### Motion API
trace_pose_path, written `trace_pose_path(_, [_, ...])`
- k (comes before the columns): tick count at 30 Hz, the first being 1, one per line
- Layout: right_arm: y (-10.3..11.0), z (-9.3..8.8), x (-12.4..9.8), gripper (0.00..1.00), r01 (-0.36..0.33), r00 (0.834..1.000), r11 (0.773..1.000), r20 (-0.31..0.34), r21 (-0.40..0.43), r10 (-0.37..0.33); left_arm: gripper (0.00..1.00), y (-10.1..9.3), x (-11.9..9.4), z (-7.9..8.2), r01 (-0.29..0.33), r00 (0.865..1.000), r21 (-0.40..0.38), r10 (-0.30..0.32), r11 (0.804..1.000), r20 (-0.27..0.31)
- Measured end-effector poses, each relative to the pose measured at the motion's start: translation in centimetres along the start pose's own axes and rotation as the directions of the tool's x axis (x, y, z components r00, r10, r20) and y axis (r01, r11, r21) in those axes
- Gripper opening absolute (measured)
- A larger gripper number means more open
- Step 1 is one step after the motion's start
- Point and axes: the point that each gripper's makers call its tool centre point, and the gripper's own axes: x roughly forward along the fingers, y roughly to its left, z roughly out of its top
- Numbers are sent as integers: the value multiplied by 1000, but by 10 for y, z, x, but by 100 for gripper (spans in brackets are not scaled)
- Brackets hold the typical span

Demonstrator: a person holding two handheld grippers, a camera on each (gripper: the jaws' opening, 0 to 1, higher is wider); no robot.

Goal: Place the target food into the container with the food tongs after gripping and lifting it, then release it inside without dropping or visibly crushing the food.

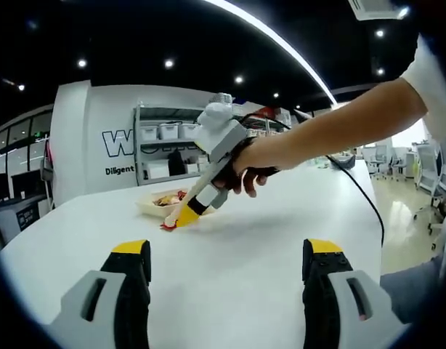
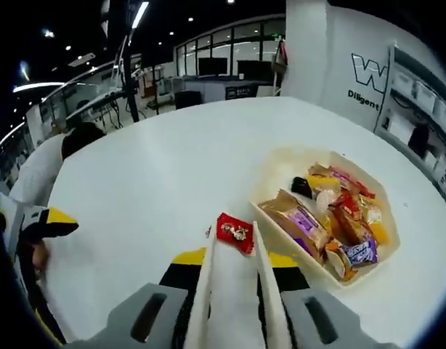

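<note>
White tabletop (image 2: 157,182) spreads across both views, smooth and round-edged. In the right gripper view, the right gripper (image 2: 234,251) rises from six o'clock with a pair of white food tongs (image 2: 234,305) clamped between its yellow-tipped jaws, which stand narrow around the tong arms. At the tong tips sits a small red-wrapped candy (image 2: 234,232), resting on the table; whether the tips actually pinch it or only touch its near edge I cannot tell. Just beside the candy, toward three o'clock, lies a shallow cream-coloured container (image 2: 281,171) holding a heap of wrapped snacks (image 2: 332,218) in orange, purple, red and yellow packets. The candy is outside the container, close to its near-left rim.

At nine o'clock in the same view the left gripper (image 2: 49,222) shows as a black and yellow tip, and a person in white sits beyond it.

In the left gripper view, the left gripper (image 1: 226,265) stands with its two jaws wide apart at six o'clock, nothing between them, hovering above bare table. Ahead, toward eleven o'clock, a hand (image 1: 256,163) holds the right gripper (image 1: 181,217) angled down so its yellow tip meets the candy (image 1: 167,225) on the table, right in front of the container (image 1: 147,206). A black cable (image 1: 365,196) trails off toward three o'clock.
</note>
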Motion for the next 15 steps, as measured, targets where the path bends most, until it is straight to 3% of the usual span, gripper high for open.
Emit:
trace_pose_path(1, [-1, -11, -8, 0, 34, 999, 993, -19, 115, -32, 85, 0, 0, 1, -1, 1000, 0, 1, 1000, 2])
trace_pose_path(2, [-6, -5, -9, 0, 14, 1000, 997, 17, 77, -15, 85, 0, 0, 0, -1, 1000, -2, 1, 1000, 1])
trace_pose_path(3, [3, 3, -3, 0, -19, 998, 997, 53, 80, 15, 85, 1, 0, 0, -1, 1000, -3, 1, 1000, -1])
trace_pose_path(5, [8, 3, 0, 0, -23, 999, 995, 33, 94, 20, 85, 2, 1, -1, 1, 1000, -5, -1, 1000, 1])
trace_pose_path(8, [13, 12, -4, 0, -21, 998, 998, 55, 57, 18, 85, 3, 1, -1, 1, 1000, -5, -1, 1000, 1])
trace_pose_path(9, [15, 8, -2, 0, -51, 998, 995, 32, 84, 48, 85, 3, 1, -1, 1, 1000, -4, -1, 1000, 1])
trace_pose_path(10, [9, 11, 1, 0, -48, 998, 995, 38, 84, 45, 85, 3, 1, -1, 1, 1000, -4, -1, 1000, 0])
trace_pose_path(12, [1, 13, 5, 0, -56, 997, 992, 60, 112, 49, 85, 3, 1, -2, 1, 1000, -4, -1, 1000, 0])
trace_pose_path(13, [-7, 20, 3, 0, -12, 995, 998, 100, 69, 5, 85, 3, 1, -2, 1, 1000, -3, -1, 1000, 1])
trace_pose_path(14, [2, 19, -9, 0, 19, 991, 999, 130, 34, -24, 85, 3, 2, -2, 2, 1000, -4, -2, 1000, -1])
trace_pose_path(15, [9, 11, -9, 0, -28, 996, 997, 83, 73, 22, 85, 3, 2, -2, 1, 1000, -3, -1, 1000, -1])
